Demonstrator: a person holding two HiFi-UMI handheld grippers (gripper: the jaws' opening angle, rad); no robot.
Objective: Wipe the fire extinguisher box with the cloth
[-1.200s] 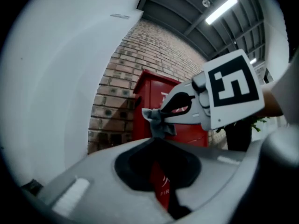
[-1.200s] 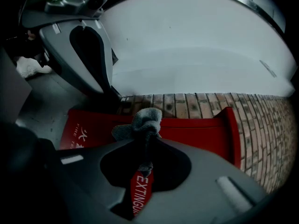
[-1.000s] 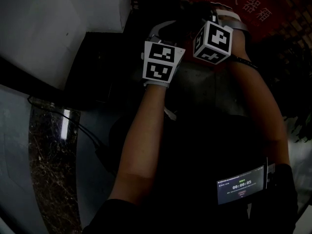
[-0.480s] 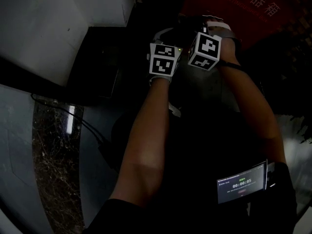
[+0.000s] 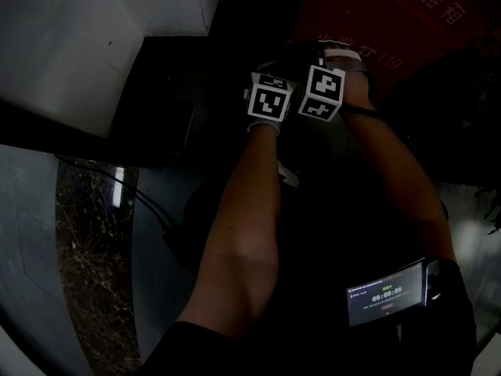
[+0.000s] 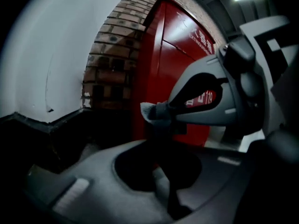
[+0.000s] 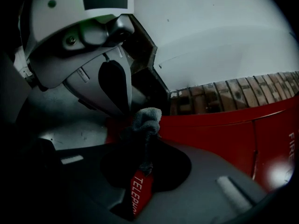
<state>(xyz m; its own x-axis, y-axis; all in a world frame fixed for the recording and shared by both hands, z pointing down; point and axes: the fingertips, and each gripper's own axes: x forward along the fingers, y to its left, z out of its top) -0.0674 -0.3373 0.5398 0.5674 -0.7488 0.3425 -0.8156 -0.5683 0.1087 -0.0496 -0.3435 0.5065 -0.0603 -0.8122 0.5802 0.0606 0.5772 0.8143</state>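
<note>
Scene dim; findings limited accordingly.

1. Right gripper (image 7: 144, 136): clenched on the grey cloth (image 7: 145, 118). Cloth is bunched at the jaw tips w/ one strand trailing down btwn them.
2. Left gripper (image 6: 161, 139): jaws drawn together, tips right up against the same cloth, nose to nose w/ the right gripper. Whether it nips a fold can't be settled; no other item btwn its jaws.
3. Fire extinguisher box (image 5: 407, 22): red, white lettering, set against a brick wall (image 6: 112, 55). It lies fwd of both grippers, up and to the right in the head view.
4. Governing relation: box face is straight beyond the jaw tips in both gripper views, w/ the cloth btwn tips and red panel. The right gripper is on the box side, so judged nearer.
5. Contact: cloth appears apart from the panel; wiping judged not yet begun.
6. Next move, in my judgement: carry the cloth fwd onto the red face.
</note>
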